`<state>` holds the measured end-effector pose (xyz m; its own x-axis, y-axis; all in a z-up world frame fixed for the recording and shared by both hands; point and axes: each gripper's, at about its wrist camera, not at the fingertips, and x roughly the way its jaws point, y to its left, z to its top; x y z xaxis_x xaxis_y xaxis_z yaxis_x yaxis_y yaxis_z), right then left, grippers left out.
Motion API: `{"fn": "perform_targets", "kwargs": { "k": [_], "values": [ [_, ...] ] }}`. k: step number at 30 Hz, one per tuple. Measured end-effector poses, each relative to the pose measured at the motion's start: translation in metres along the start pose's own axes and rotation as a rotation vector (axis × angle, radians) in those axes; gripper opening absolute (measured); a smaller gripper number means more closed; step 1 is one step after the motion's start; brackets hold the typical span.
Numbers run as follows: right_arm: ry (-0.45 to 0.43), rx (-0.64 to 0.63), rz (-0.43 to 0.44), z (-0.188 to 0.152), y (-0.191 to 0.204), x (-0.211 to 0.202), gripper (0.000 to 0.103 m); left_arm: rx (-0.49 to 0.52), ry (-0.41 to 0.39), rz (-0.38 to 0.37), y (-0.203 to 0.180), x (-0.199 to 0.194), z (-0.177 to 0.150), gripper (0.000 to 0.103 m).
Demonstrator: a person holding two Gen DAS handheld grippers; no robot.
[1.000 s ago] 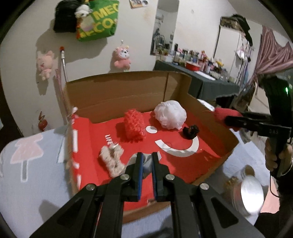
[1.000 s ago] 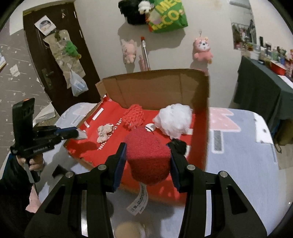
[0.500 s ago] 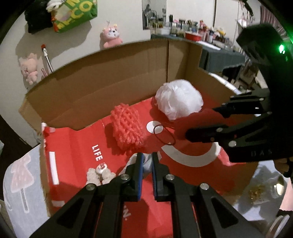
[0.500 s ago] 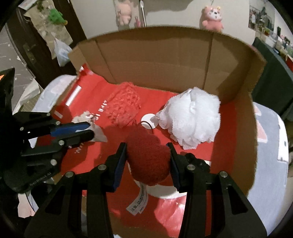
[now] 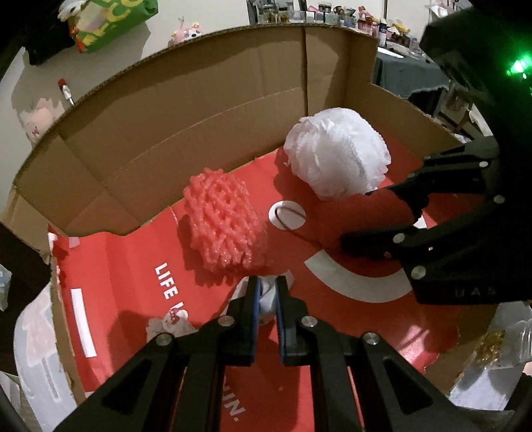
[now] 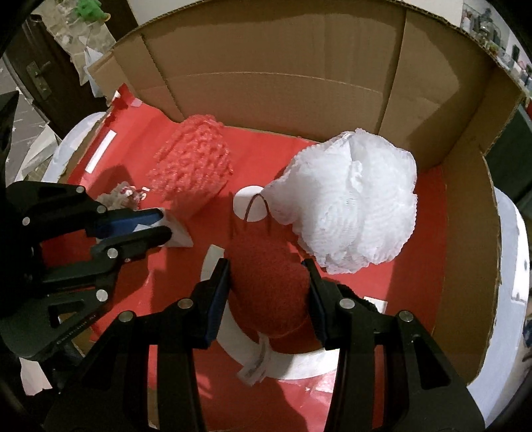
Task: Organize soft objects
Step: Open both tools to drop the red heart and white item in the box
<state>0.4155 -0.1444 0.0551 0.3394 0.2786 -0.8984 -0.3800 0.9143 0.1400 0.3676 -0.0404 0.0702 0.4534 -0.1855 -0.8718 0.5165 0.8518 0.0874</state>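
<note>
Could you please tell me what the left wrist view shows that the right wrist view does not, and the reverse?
Only the left wrist view shows the white "LIFE" lettering on the box floor and the pink plush toy on the wall. Only the right wrist view shows the label tag hanging from the red plush held in the right gripper, and a dark door. Both show the cardboard box, white bath pouf, pink foam net and the left gripper shut on a white cloth.

Dim indoor light, hard shadows, dark fisheye corners, bent edges, mostly sharp
</note>
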Motion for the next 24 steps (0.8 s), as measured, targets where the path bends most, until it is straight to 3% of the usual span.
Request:
{"fn": "perform_targets", "kwargs": {
  "k": [12,18,24],
  "values": [
    [0.003,-0.021,-0.002,0.000,0.002,0.001,0.042,-0.003,0.009,-0.013,0.003,0.002,0.000,0.012],
    [-0.008,-0.027,-0.007,-0.001,0.010,-0.006,0.050,-0.013,-0.001,-0.012,0.004,-0.004,-0.004,0.026],
    [-0.027,-0.054,-0.042,-0.011,0.014,-0.022,0.055,-0.048,-0.060,-0.023,0.008,-0.023,-0.009,0.049]
  ]
}}
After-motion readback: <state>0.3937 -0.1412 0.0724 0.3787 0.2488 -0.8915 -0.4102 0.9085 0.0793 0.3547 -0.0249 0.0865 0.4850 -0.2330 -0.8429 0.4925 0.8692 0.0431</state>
